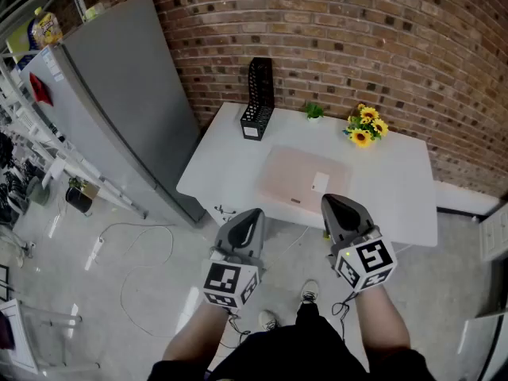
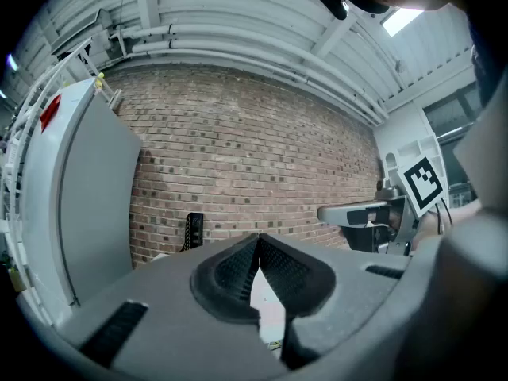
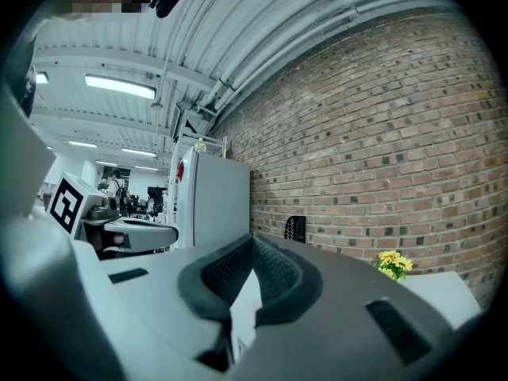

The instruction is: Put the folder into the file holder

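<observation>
Approach stage: left claw [image 1: 252, 214] and right claw [image 1: 332, 202] closed, empty (short of the surface [image 1: 397, 193]); next move likely: grasp pink folder [image 1: 302, 173], bound for file holder [image 1: 259, 94].

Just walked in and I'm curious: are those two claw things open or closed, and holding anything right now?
Left gripper: closed, holding nothing.
Right gripper: closed, holding nothing.

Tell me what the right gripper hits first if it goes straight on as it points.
Likely the pink folder on the table just ahead of the right gripper; if held higher, the brick wall. Height is unclear.
</observation>
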Tool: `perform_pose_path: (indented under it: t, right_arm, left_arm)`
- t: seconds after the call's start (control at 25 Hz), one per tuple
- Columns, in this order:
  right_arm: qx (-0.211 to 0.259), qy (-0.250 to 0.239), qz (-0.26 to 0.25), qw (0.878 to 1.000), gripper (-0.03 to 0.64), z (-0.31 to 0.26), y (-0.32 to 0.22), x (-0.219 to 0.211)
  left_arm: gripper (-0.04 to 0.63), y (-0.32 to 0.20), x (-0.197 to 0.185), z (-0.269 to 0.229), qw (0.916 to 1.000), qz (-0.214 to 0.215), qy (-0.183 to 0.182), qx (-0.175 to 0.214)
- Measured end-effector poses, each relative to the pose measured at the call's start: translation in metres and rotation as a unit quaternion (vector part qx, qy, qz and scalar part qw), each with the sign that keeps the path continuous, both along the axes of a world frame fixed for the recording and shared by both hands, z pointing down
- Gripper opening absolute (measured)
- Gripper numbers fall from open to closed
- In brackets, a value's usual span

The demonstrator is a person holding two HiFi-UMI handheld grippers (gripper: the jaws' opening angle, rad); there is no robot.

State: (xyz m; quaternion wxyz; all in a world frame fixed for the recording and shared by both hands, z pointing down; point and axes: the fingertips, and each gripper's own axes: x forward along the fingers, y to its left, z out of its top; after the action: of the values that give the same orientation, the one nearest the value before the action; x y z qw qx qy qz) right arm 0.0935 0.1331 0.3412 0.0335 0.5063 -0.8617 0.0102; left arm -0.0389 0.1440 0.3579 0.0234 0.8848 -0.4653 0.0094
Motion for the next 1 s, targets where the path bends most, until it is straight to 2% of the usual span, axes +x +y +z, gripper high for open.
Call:
perform_pose_path:
  t: [0.76, 0.88, 1.0]
  right_arm:
    - [-0.022, -0.026, -0.011, 0.999, 0.006, 0.021, -0.042, 0.021]
    - [-0.029, -0.032, -0.020, 0.999, 0.083, 0.026, -0.055, 0.026]
    - [-0.034, -0.032, -0.029, 0.999, 0.109, 0.028, -0.070, 0.030]
  left_arm:
    - [0.008, -0.037, 0.021, 0.024, 0.9997, -0.002, -0.012, -0.019]
    - [0.008, -0.048, 0.026, 0.027, 0.9996, -0.008, -0.014, -0.023]
    - [0.009, -0.062, 0.029, 0.028, 0.9994, -0.020, -0.013, -0.025]
